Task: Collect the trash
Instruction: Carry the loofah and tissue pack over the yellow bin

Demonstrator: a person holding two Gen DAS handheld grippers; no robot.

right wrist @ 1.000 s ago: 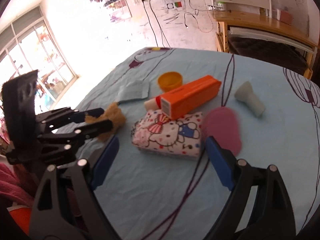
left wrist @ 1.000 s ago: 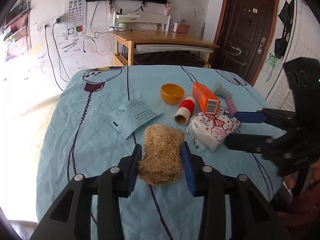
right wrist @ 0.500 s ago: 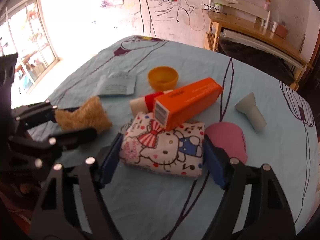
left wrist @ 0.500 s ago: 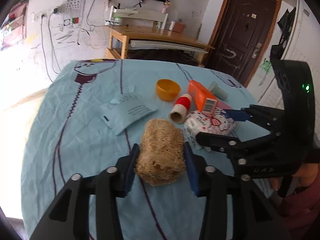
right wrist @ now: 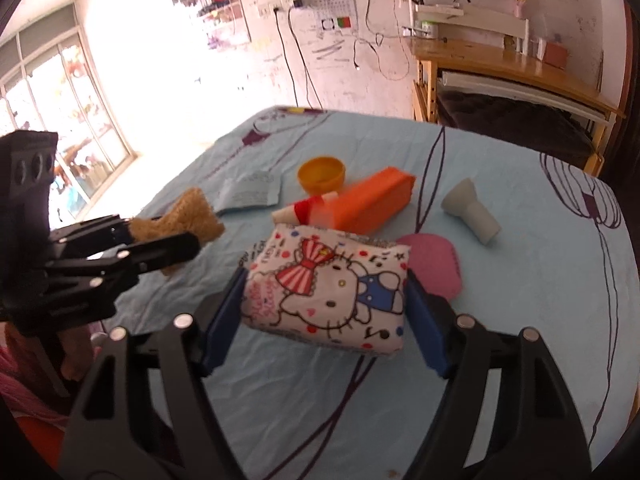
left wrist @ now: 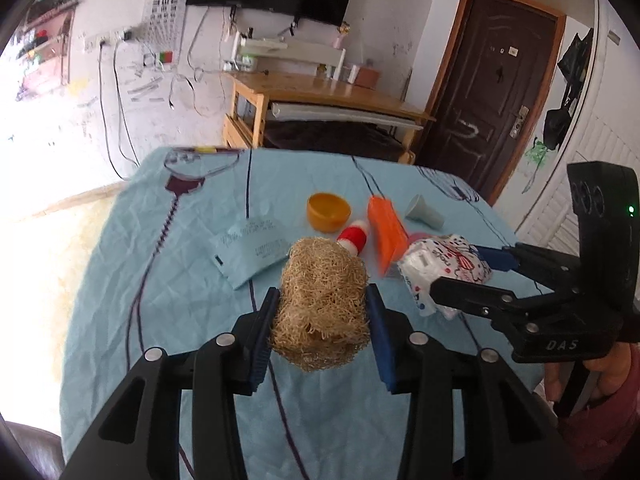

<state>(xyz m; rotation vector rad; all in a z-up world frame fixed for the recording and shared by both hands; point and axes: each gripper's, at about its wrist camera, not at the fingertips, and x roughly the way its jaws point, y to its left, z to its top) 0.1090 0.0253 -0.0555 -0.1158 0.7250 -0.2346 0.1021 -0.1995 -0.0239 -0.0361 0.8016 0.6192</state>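
Left wrist view shows the left gripper clamped on the loofah scrubber and the right gripper squeezing the Hello Kitty tissue pack, both apparently raised off the blue tablecloth, presumably for carrying to a bin

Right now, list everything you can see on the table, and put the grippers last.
loofah scrubber: 1, tan, held in left gripper
tissue pack: 1, white cartoon print, held in right gripper
orange box: 1, orange, behind tissue pack
tube: 1, red and white, beside orange box
bowl: 1, yellow-orange, mid table
sachet: 1, pale blue, left of bowl
funnel piece: 1, grey, right side
pink pad: 1, pink, flat, by tissue pack
tablecloth: 1, light blue
left gripper: 1, black, blue pads
right gripper: 1, black, blue pads
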